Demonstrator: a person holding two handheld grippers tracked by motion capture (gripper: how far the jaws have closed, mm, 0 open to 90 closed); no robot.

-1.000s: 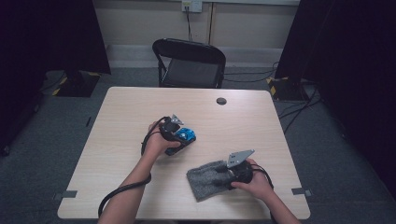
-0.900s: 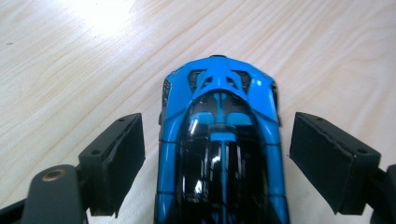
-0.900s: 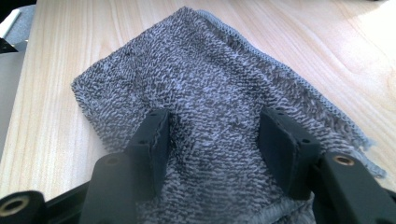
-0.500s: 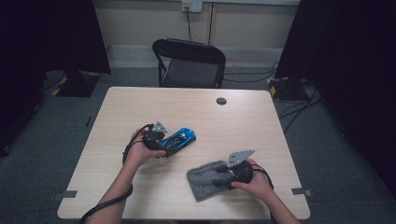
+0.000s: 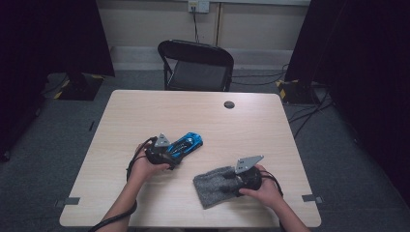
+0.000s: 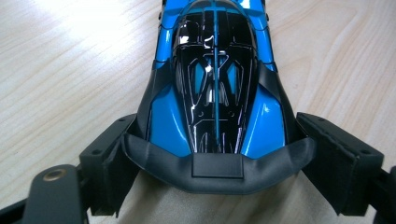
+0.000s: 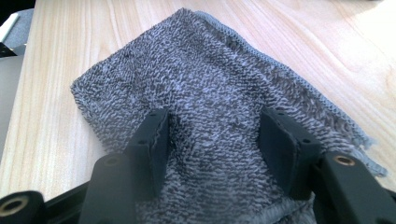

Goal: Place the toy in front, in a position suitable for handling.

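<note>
A blue and black toy car (image 5: 186, 144) stands on the wooden table (image 5: 145, 111), nose toward the far right. My left gripper (image 5: 170, 153) is at its tail. In the left gripper view the car (image 6: 215, 70) points away from me, and the jaws of that gripper (image 6: 217, 121) stand wide with their pads against the two ends of the black rear wing. A grey terry cloth (image 5: 212, 187) lies near the front right of the table. My right gripper (image 5: 231, 181) rests on it. Its jaws (image 7: 215, 116) stand apart, tips down on the flat cloth (image 7: 196, 60), with nothing pinched between them.
A black folding chair (image 5: 196, 65) stands behind the table's far edge. A small round black cap (image 5: 229, 104) sits in the tabletop at the back. Bare wood lies across the far half and the left side. The floor drops away on all sides.
My left hand has drawn back toward the near left, from over the car to its rear end. The car has stayed about where it was. The right hand and cloth have not moved.
</note>
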